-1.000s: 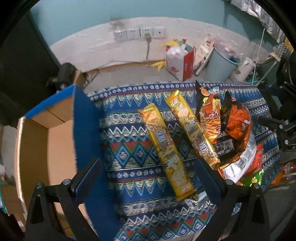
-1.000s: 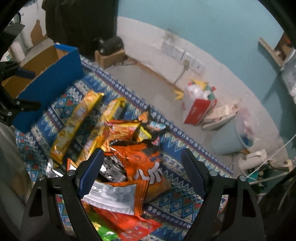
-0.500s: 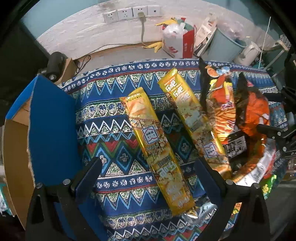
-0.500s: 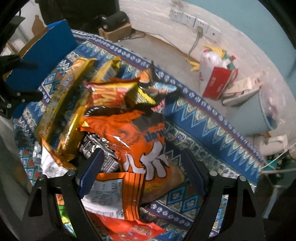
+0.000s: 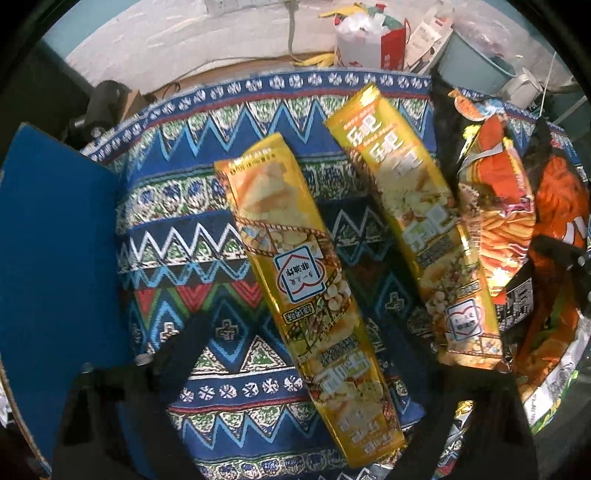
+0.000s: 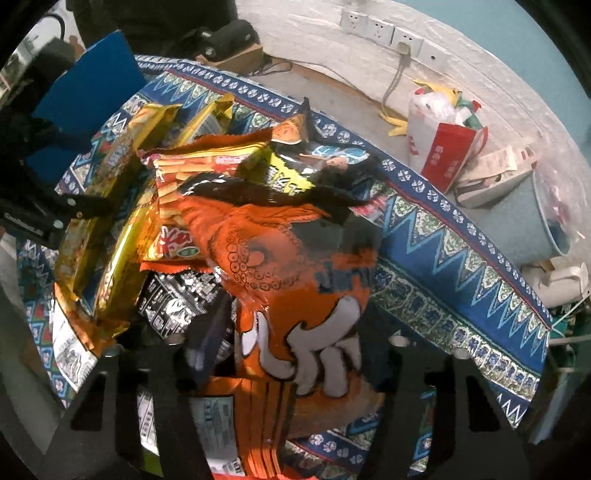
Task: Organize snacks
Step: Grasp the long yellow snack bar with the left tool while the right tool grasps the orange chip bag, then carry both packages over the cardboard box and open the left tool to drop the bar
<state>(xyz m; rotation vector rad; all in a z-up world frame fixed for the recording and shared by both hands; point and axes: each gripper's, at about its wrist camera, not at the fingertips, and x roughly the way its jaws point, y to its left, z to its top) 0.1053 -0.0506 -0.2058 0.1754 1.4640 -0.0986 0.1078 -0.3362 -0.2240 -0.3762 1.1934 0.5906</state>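
A long yellow snack pack lies on the patterned cloth, between the fingers of my open left gripper, which hovers low over its near half. A second yellow pack lies to its right, beside a red-orange stick snack bag. My right gripper is open over a big orange snack bag on top of a heap of bags. A black and yellow bag lies behind it. The left gripper shows at the left of the right wrist view.
A blue cardboard box stands at the left table edge, also in the right wrist view. Beyond the table, on the floor, are a red and white bag, a pale blue bucket and wall sockets.
Both grippers have come down and forward toward the snacks. The left one now straddles the long yellow pack; the right one is close over the orange bag.
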